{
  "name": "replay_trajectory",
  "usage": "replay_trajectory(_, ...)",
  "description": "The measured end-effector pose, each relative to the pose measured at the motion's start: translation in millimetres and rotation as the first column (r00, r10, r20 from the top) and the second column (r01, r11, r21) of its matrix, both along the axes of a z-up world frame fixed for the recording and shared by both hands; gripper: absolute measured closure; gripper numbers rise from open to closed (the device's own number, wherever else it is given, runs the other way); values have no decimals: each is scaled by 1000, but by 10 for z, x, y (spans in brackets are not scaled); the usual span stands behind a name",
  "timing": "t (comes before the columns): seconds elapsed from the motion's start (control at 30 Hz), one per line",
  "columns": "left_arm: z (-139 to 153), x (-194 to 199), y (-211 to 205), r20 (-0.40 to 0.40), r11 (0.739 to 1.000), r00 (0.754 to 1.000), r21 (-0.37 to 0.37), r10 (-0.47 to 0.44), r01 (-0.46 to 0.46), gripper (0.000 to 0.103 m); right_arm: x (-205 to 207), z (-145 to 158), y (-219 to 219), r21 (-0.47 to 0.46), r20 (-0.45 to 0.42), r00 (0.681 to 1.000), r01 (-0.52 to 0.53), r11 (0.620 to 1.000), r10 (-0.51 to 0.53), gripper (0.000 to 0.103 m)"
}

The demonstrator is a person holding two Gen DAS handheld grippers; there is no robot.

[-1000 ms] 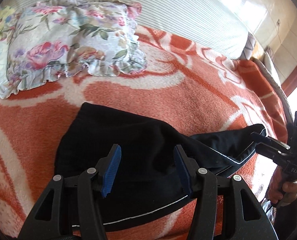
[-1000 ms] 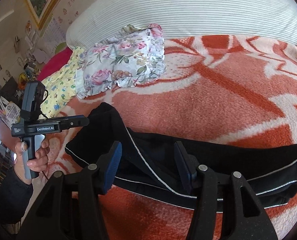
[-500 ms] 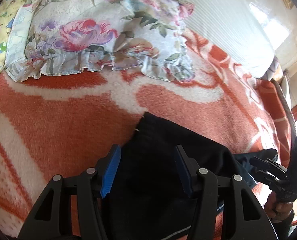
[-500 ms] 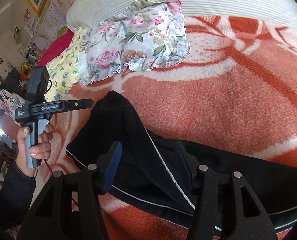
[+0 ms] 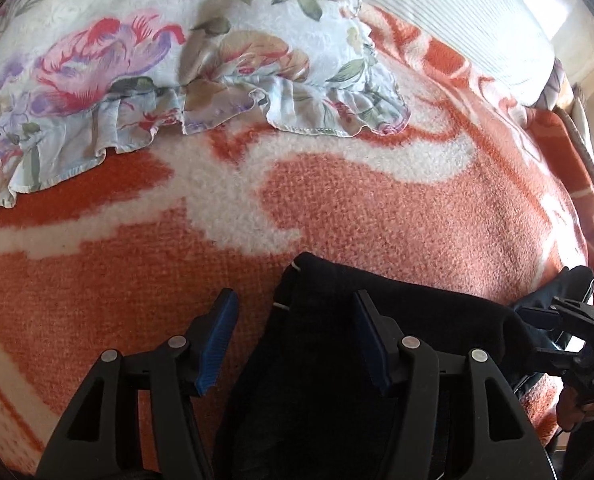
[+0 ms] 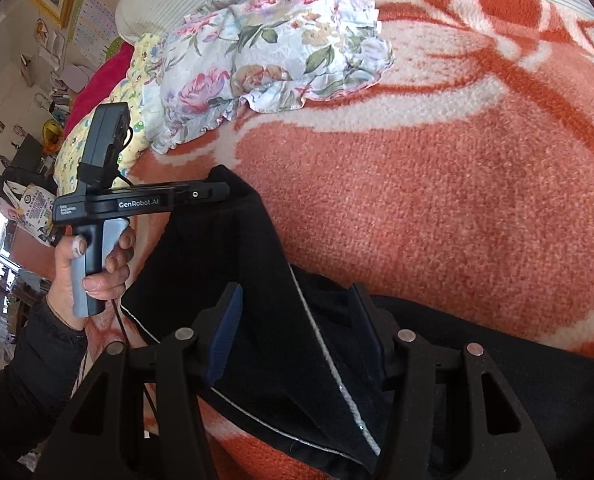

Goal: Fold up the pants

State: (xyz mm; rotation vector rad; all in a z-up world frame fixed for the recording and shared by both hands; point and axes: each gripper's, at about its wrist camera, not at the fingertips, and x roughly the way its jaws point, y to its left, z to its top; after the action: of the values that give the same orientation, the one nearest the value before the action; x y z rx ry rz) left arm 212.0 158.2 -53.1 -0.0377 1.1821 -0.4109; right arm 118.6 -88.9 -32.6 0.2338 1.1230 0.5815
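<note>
Orange blanket (image 5: 377, 208): one pants (image 6: 225, 280), two tools.

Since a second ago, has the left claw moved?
Yes. In the left wrist view the left claw has advanced toward the floral pillow, which now fills the top of the frame, and it has come down closer to the pants.

Printed white on side bar of black handheld left gripper (image 6: 213, 194), right-wrist view: "GenRobot.AI". Smaller white label nr its rear end, approx "Data Acquisition System", too tiny to confirm. Colourful printed bag (image 6: 37, 210) at far left w/ badge and lettering, unreadable. Left-wrist view: faint marks on other gripper's body, illegible.
</note>
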Motion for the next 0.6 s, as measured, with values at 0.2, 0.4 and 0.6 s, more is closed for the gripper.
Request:
replay_trajectory(0.2,168,-147,-30,63,999,998,29,-19,17,85,-35,18,70,-17,51,999,5,1000,-4,87)
replay_trajectory(0.4,622,-525,142,189,999,982,-50,13,-4,91,-208,265,94,-47,151,988,-15,999,22,90)
replay_trajectory(0.6,761,-969,346,227,991,972,-131,66,-37,95,-458,342,171,-95,202,976,-64,993,82,90)
